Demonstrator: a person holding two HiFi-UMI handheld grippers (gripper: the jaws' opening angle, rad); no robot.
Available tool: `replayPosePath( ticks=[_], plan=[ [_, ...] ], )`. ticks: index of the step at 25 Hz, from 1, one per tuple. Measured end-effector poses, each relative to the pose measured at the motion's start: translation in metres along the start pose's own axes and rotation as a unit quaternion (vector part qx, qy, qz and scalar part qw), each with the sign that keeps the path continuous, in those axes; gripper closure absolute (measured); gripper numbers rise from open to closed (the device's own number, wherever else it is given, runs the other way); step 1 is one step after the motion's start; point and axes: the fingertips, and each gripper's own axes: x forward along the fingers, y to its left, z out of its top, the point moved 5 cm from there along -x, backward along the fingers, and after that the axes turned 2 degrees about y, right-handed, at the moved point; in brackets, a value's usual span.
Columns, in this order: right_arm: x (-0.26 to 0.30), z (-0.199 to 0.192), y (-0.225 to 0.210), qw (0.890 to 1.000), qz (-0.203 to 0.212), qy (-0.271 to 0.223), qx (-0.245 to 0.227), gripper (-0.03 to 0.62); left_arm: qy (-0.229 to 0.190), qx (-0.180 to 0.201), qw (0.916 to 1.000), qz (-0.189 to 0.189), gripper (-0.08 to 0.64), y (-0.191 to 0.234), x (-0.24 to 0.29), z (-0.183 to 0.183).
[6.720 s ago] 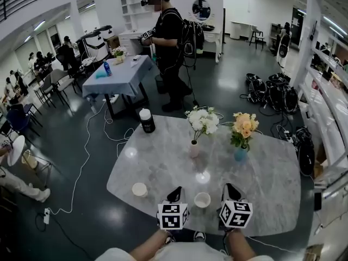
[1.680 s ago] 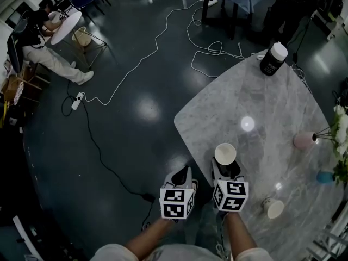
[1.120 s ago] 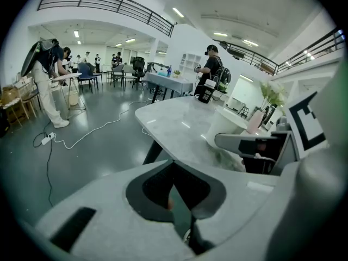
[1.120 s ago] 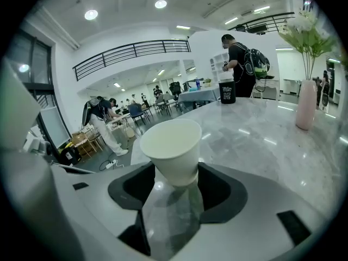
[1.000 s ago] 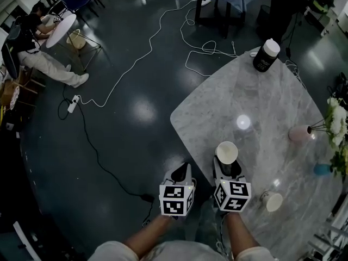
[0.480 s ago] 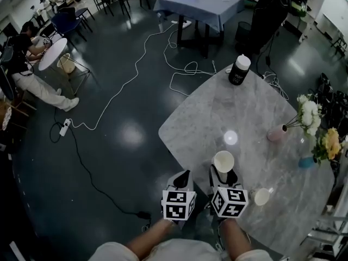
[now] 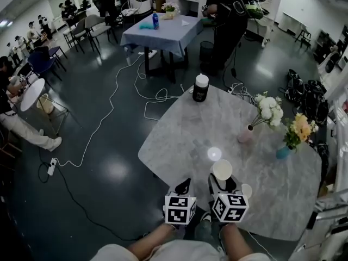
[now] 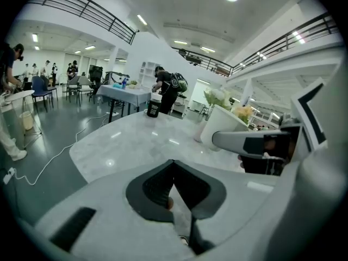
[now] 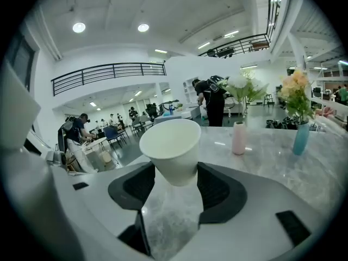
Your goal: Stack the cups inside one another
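Observation:
My right gripper (image 7: 222, 179) is shut on a white paper cup (image 7: 222, 169) and holds it upright above the near edge of the marble table (image 7: 185, 129). In the right gripper view the cup (image 9: 171, 151) sits between the two dark pads, mouth up and empty. A second white cup (image 7: 246, 190) stands on the table just right of that gripper. My left gripper (image 7: 184, 185) hangs at the table's near-left edge, shut with nothing in it; its tips (image 8: 173, 165) meet. From the left gripper view the held cup (image 8: 223, 129) shows at the right.
A black canister with a white lid (image 7: 200, 88) stands at the table's far corner. A pink vase with white flowers (image 7: 246, 136) and a blue vase with yellow flowers (image 7: 283, 151) stand at the right. Cables (image 7: 109, 118) run over the floor at the left. A person (image 7: 225, 15) stands beyond by a blue-clothed table (image 7: 163, 31).
Since the earliest frame my right gripper has taken one cup off the table. Over the last second the view has swung up; the held cup now sits nearer the second cup.

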Motion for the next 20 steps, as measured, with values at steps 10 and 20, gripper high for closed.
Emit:
replayPosePath(
  ticks=[10, 20],
  plan=[
    [-0.072, -0.005, -0.058, 0.994, -0.09, -0.033, 0.058, 0.37, 0.008, 0.061, 0.9946, -0.084, 0.565, -0.07, 0.011, 0.005],
    [-0.115, -0.014, -0.092, 0.982, -0.155, -0.049, 0.1, 0.37, 0.037, 0.098, 0.9859, -0.13, 0.565, -0.103, 0.021, -0.002]
  ],
)
